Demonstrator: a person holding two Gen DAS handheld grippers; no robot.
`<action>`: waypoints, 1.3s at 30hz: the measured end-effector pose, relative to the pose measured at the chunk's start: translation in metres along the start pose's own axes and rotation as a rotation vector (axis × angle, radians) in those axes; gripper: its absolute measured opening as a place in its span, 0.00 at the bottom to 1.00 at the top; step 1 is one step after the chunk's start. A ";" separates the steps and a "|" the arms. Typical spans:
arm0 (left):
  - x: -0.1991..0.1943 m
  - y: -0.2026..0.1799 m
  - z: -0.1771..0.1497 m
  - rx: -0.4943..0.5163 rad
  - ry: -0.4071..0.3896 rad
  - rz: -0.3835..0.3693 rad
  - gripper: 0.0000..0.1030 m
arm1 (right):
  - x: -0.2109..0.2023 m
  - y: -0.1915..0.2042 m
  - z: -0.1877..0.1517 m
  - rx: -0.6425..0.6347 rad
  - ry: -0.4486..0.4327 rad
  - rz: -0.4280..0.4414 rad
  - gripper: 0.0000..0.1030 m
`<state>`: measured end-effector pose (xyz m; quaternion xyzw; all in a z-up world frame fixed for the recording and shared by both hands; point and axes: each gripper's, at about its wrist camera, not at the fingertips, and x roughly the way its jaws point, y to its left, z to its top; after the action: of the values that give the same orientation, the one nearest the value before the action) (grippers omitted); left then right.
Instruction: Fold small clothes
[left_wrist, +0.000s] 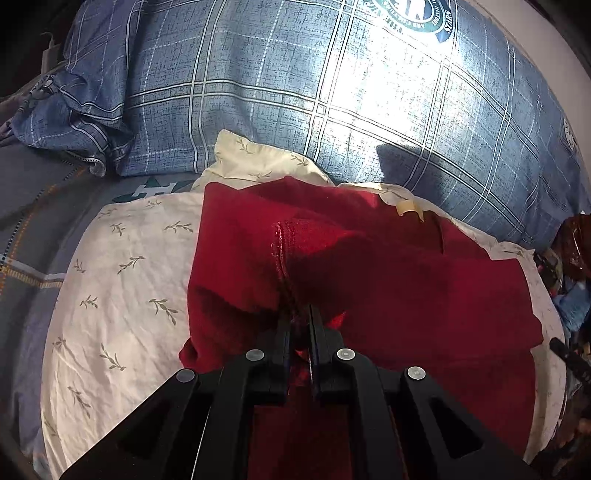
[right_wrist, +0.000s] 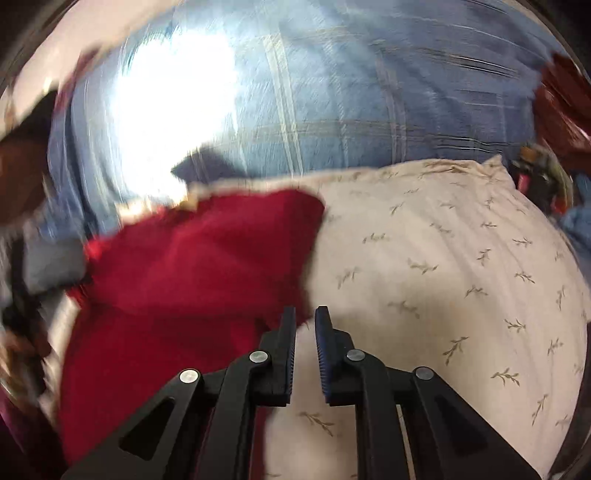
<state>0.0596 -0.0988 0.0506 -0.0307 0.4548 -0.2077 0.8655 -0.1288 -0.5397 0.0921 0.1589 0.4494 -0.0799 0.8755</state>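
— Where is the garment sitting for you?

— I'm seeing the red garment (left_wrist: 332, 266) lying rumpled on the cream leaf-print pillow (left_wrist: 122, 273), with the blue plaid bedding (left_wrist: 295, 92) spreading behind it. My left claw (left_wrist: 299, 314) is clenching on a fold of the red cloth; the fabric is bunching up right at its tips and running back between the jaws.

— And your other side?

— My right claw (right_wrist: 306, 314) is standing slightly parted with nothing between its fingers. In that blurred view the red garment (right_wrist: 192, 266) is lying to the left of the claw, its edge just reaching the left finger (right_wrist: 286, 332), while bare pillow (right_wrist: 443, 277) is showing under and to the right.
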 end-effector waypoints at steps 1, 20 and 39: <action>0.001 0.000 -0.001 0.000 0.002 0.005 0.07 | -0.004 0.000 0.005 0.024 -0.024 0.014 0.15; 0.006 -0.004 0.001 0.002 0.007 0.044 0.09 | 0.058 0.027 0.031 -0.006 0.031 -0.002 0.70; 0.009 -0.023 -0.007 0.066 -0.019 0.106 0.26 | 0.095 -0.026 0.049 0.135 -0.012 -0.126 0.06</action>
<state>0.0514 -0.1225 0.0450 0.0199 0.4406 -0.1763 0.8800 -0.0432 -0.5806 0.0364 0.1887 0.4468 -0.1659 0.8586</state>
